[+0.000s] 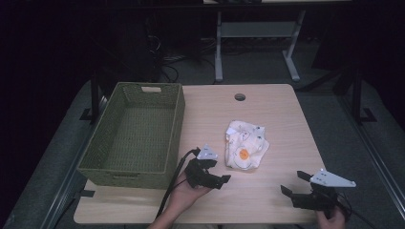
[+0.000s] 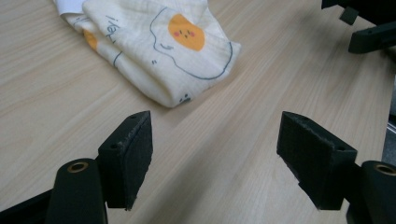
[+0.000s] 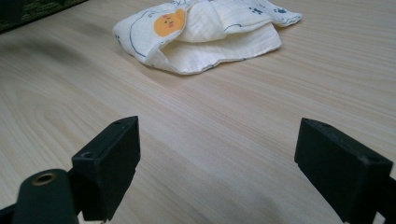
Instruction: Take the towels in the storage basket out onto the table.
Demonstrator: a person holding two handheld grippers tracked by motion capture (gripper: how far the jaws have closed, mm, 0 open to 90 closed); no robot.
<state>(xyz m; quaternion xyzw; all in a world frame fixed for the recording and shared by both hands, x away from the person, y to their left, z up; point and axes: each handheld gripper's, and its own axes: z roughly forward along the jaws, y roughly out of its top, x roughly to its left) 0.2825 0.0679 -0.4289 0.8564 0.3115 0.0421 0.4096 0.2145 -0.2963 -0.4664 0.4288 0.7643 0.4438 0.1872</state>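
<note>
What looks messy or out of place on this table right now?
The cloth lies loosely bunched on the table, its folds uneven, outside the basket. Nothing looks spilled or damaged. Both the left gripper and right gripper are open, apart from it.

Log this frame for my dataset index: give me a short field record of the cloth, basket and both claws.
cloth: folded cream cloth with egg print, lying on the table, untouched
basket: green woven basket, left of the cloth, nothing visible inside
left claw: open, near the cloth's front edge
right claw: open, farther off, front right
</note>
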